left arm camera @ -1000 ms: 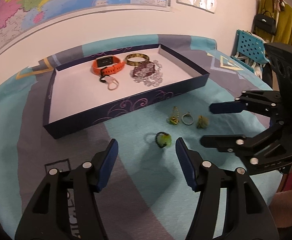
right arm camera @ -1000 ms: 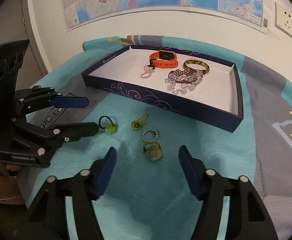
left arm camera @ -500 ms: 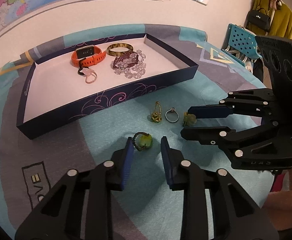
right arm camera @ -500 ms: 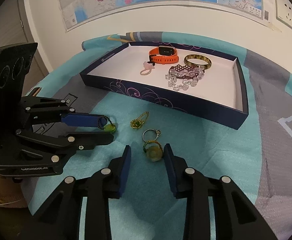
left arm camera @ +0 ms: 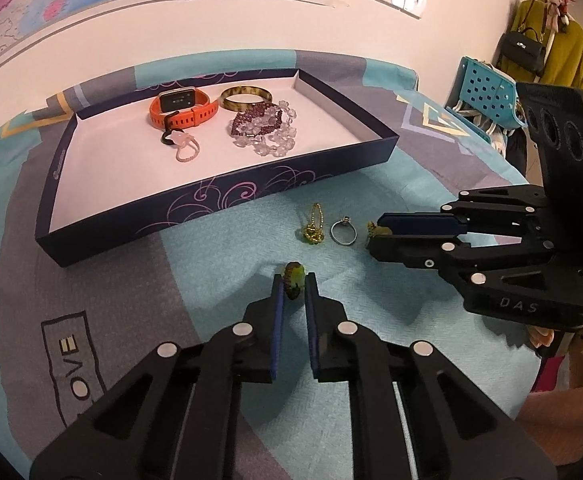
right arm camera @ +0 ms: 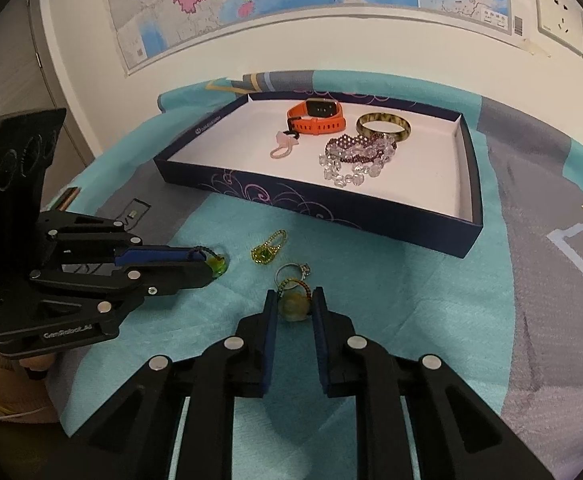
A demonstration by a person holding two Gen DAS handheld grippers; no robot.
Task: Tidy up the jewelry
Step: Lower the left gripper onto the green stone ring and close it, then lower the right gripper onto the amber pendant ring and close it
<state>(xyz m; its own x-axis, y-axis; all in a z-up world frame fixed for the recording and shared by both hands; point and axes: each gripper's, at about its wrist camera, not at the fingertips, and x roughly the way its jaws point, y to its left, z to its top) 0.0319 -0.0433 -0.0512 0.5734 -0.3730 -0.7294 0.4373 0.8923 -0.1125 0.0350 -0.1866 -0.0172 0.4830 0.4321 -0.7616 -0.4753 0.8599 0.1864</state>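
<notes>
My left gripper is shut on a green bead ring that rests on the teal cloth; the right wrist view shows the same left gripper pinching it. My right gripper has its jaws closing, and both pads touch a yellow stone ring between them. From the left wrist view the right gripper holds that ring low on the cloth. Loose between the two lie a gold chain charm and a silver ring. A dark blue box stands behind them.
In the box lie an orange watch, a brown bangle, bead bracelets and a pink hair tie. A blue perforated stool and hanging clothes are at the far right, past the table's edge.
Both grippers went from wide open to closed around their rings. The left view has drawn slightly nearer the green ring; the right gripper stayed where it was.
</notes>
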